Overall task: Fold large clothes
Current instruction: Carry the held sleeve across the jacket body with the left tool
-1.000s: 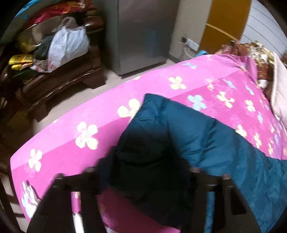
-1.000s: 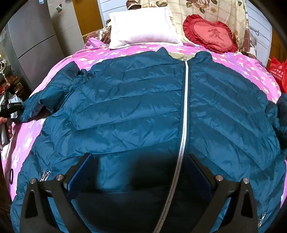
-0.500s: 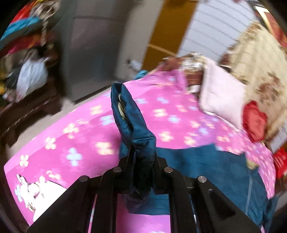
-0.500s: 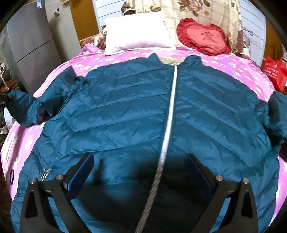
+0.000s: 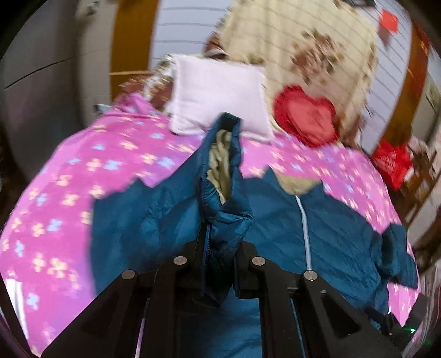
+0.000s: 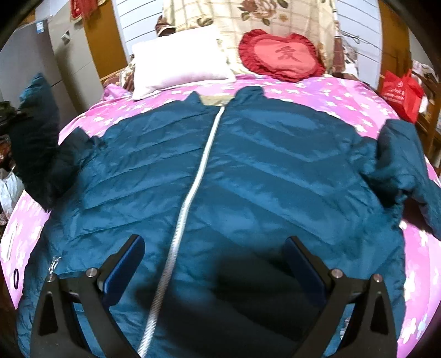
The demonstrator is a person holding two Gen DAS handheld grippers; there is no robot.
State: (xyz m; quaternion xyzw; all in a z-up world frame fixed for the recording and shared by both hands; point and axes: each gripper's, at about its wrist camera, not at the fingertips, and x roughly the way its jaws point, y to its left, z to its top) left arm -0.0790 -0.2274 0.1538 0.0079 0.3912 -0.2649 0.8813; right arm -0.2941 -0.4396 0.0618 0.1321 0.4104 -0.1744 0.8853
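Observation:
A teal puffer jacket (image 6: pixel 248 170) lies front up on the pink flowered bedspread (image 6: pixel 317 91), its silver zipper (image 6: pixel 193 192) closed down the middle. My left gripper (image 5: pixel 220 247) is shut on the jacket's left sleeve (image 5: pixel 223 176), held up over the jacket with the cuff's beige lining showing. In the right wrist view that raised sleeve (image 6: pixel 35 132) hangs at the far left. My right gripper (image 6: pixel 215 264) hovers open over the jacket's lower front, nothing between its fingers. The other sleeve (image 6: pixel 405 165) lies spread at the right.
A white pillow (image 6: pixel 176 60) and a red heart cushion (image 6: pixel 284 55) lie at the head of the bed against a floral blanket (image 6: pixel 248 13). A grey cabinet (image 6: pixel 35 63) stands left of the bed, a red bag (image 6: pixel 399 91) to the right.
My left gripper closed on the sleeve end, lifted it off the bedspread and swung it toward the jacket's body, rolling as it went. The right gripper drifted a little, staying open.

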